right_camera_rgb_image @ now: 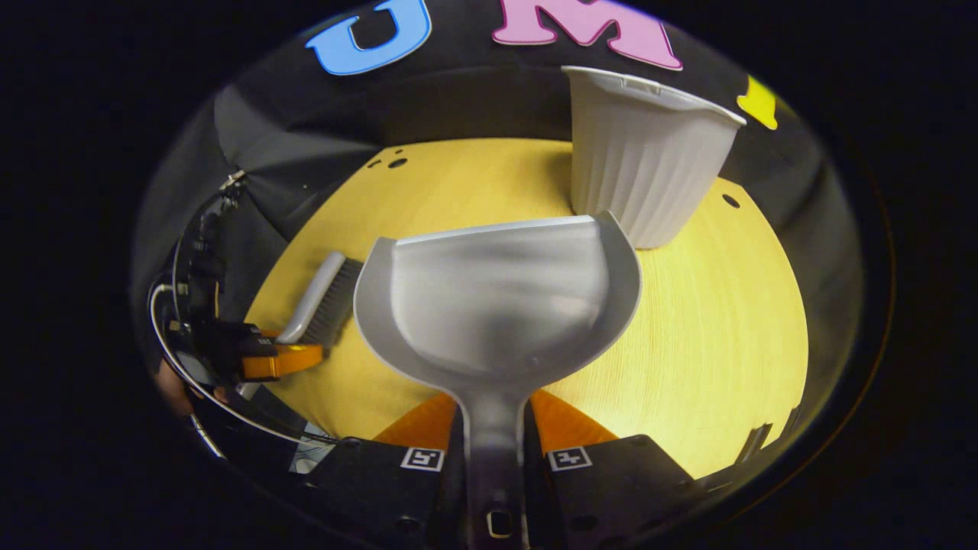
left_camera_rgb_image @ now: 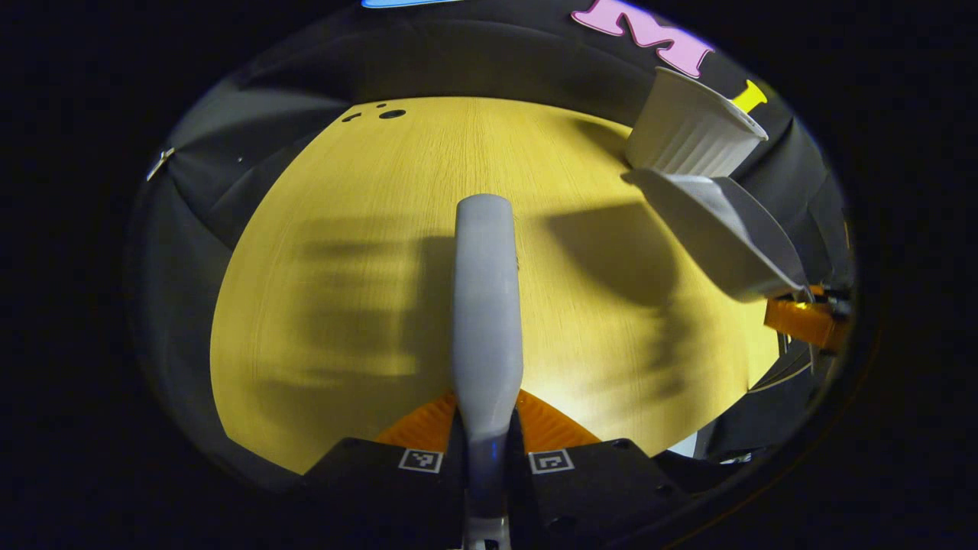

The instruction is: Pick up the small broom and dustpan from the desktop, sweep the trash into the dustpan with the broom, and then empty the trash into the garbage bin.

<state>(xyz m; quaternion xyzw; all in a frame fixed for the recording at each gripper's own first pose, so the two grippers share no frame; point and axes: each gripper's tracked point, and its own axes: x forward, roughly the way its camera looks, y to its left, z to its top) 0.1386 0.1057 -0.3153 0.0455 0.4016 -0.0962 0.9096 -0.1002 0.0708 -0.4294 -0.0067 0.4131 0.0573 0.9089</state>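
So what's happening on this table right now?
A person is working two hand-held grippers. The left gripper is clamped on a small broom, held over the yellow table. The right gripper grips the handle of a grey dustpan, raised just in front of the white ribbed bin. The pan looks empty.

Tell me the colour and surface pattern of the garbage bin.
White with vertical ribs; the garbage bin shows best in the right gripper view.

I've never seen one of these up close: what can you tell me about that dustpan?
The dustpan is pale grey, smooth plastic by the look of it, with a rounded scoop, a raised rim and a narrow handle. The right claw is shut on the handle, holding it above the yellow desktop, its lip pointing toward the white ribbed bin. The scoop looks empty.
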